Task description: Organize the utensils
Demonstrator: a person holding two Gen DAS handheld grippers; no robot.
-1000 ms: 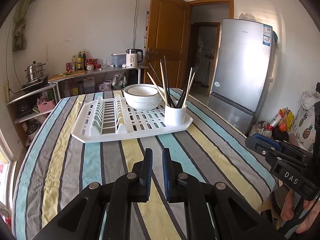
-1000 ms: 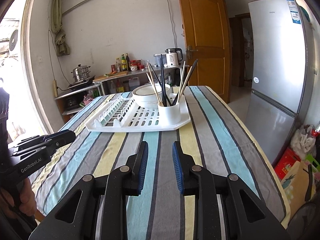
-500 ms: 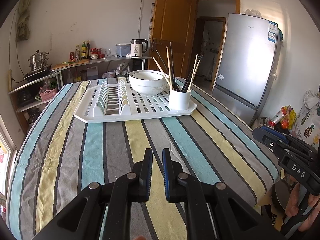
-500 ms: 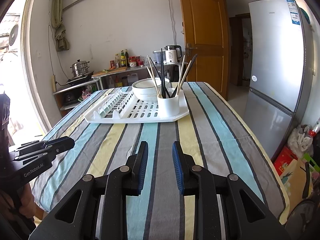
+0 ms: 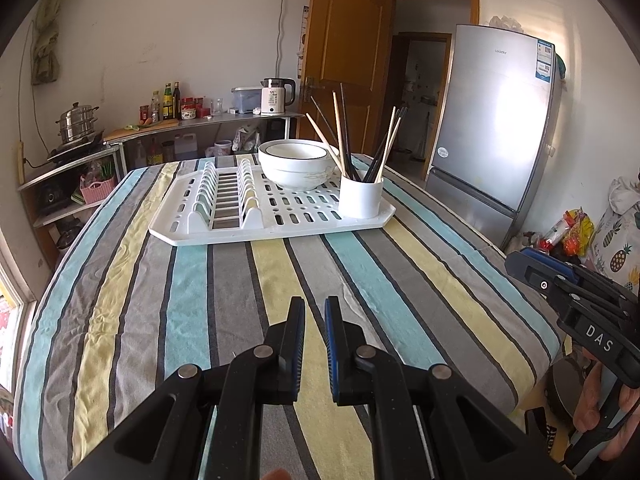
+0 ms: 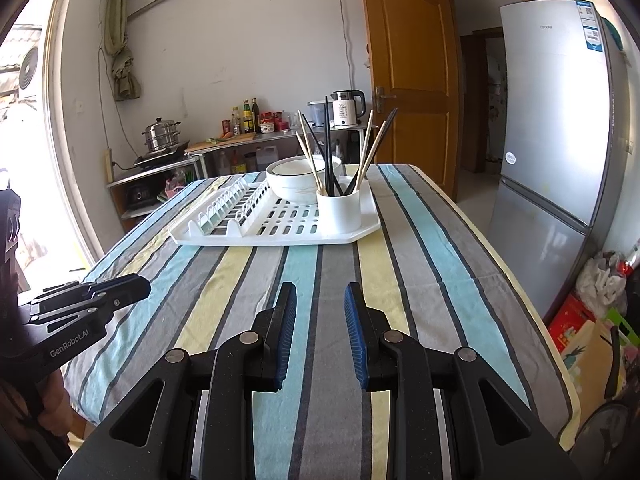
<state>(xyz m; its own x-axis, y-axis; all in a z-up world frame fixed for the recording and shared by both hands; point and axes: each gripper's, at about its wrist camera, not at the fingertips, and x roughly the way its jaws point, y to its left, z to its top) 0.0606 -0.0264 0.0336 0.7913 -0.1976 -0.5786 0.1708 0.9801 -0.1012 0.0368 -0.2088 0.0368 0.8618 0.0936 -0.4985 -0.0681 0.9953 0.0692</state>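
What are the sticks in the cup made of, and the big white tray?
The chopsticks look mixed: pale ones seem bamboo or wood, matte tan; dark ones could be lacquered wood or plastic, hard to tell. The tray looks like moulded white plastic, slightly glossy, with punched slots and thin ribs.

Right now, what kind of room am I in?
Most likely a home kitchen: a silver fridge, a steamer pot on a stove, and a dish rack on the striped table.

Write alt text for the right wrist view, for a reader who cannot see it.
A white dish rack sits on a striped tablecloth, holding a white bowl and a white cup of chopsticks. The right gripper hovers in front, jaws apart and empty.
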